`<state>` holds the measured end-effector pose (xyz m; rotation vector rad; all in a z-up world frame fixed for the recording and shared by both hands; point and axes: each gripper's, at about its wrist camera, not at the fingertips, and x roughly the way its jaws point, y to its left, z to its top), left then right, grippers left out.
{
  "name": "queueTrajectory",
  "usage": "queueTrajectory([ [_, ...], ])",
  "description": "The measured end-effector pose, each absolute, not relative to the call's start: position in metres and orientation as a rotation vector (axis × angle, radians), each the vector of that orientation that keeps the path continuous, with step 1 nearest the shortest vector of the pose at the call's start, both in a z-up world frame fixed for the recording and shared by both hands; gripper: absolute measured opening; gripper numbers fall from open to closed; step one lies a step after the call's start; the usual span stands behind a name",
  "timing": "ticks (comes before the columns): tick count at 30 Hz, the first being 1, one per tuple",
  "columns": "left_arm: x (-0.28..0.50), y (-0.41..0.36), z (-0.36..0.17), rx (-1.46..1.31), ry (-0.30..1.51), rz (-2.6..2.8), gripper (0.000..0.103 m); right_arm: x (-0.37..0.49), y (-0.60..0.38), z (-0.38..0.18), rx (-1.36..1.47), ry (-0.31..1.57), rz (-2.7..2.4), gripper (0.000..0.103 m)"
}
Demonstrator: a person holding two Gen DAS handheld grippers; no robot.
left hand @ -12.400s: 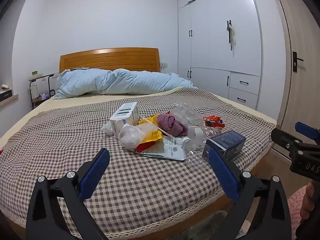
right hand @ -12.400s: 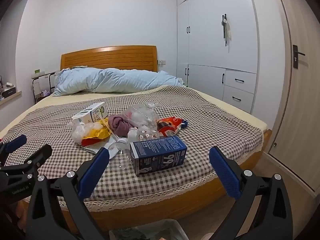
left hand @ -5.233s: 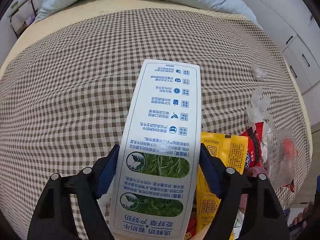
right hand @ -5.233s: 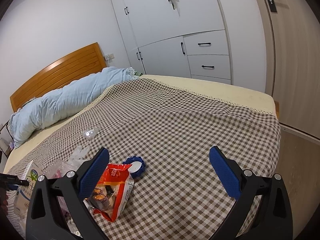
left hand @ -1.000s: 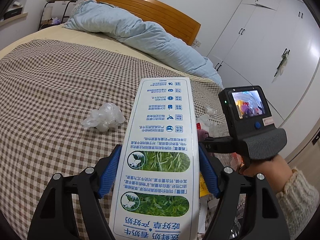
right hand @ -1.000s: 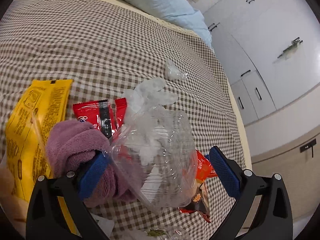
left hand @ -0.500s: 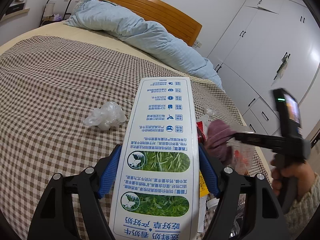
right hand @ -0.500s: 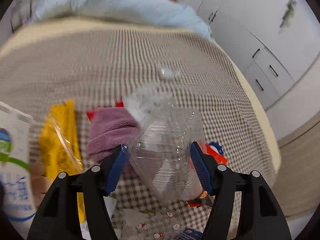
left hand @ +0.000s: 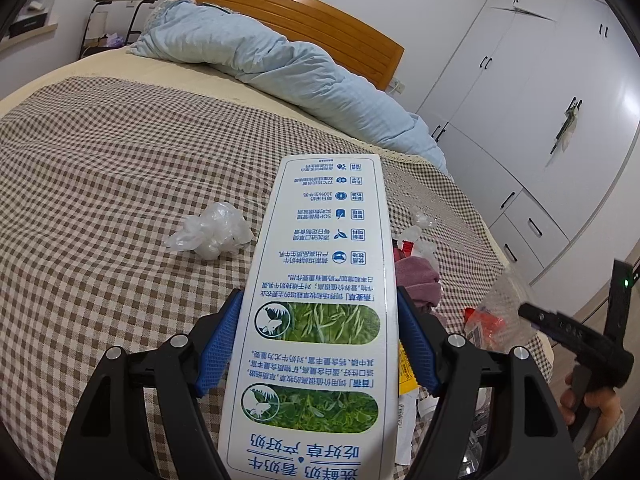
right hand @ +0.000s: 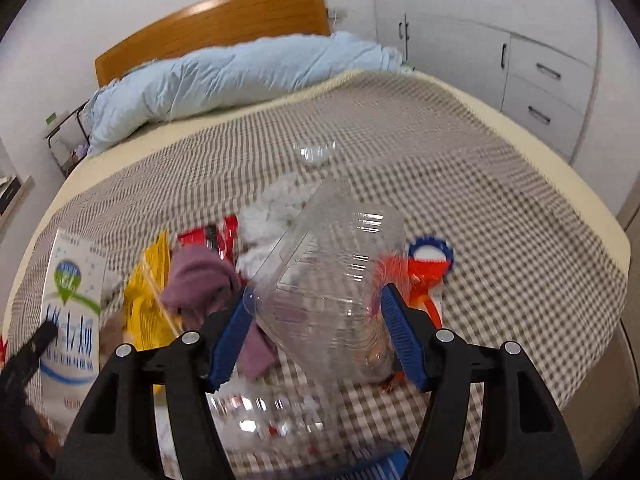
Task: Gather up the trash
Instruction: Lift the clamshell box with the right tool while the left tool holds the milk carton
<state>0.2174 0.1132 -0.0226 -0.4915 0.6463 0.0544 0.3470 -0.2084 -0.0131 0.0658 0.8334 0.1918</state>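
My left gripper (left hand: 318, 344) is shut on a tall white milk carton (left hand: 320, 308) with green pictures, held above the checked bedspread (left hand: 100, 184). My right gripper (right hand: 316, 332) is shut on a crumpled clear plastic bottle (right hand: 332, 280), lifted off the bed. In the left wrist view the right gripper (left hand: 516, 314) shows at the far right with the bottle (left hand: 500, 312) in it, a hand below. The carton (right hand: 72, 312) also appears at the left of the right wrist view.
On the bed lie a purple cloth (right hand: 200, 276), a yellow packet (right hand: 148, 292), red wrappers (right hand: 216, 236), a blue-rimmed lid (right hand: 430, 254), a crumpled clear bag (left hand: 212, 230) and white plastic (right hand: 276, 208). A blue duvet (left hand: 260, 52) lies by the wooden headboard. White wardrobes (left hand: 540, 128) stand at the right.
My right gripper closed on the clear bottle, lifted it off the trash pile and swung away to the right, rolling as it went. The left gripper with the carton stayed still.
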Motion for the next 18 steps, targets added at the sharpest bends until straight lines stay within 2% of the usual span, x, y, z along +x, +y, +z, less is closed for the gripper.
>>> queueTrajectory([
  [11,0.217,0.110,-0.022,-0.472,0.653,0.057,0.071,0.314,-0.226,-0.021,0.087,0.959,0.220,0.062],
  [18,0.217,0.107,-0.021,-0.455,0.653,0.058,0.071,0.299,-0.232,-0.020,0.110,0.895,0.219,0.059],
])
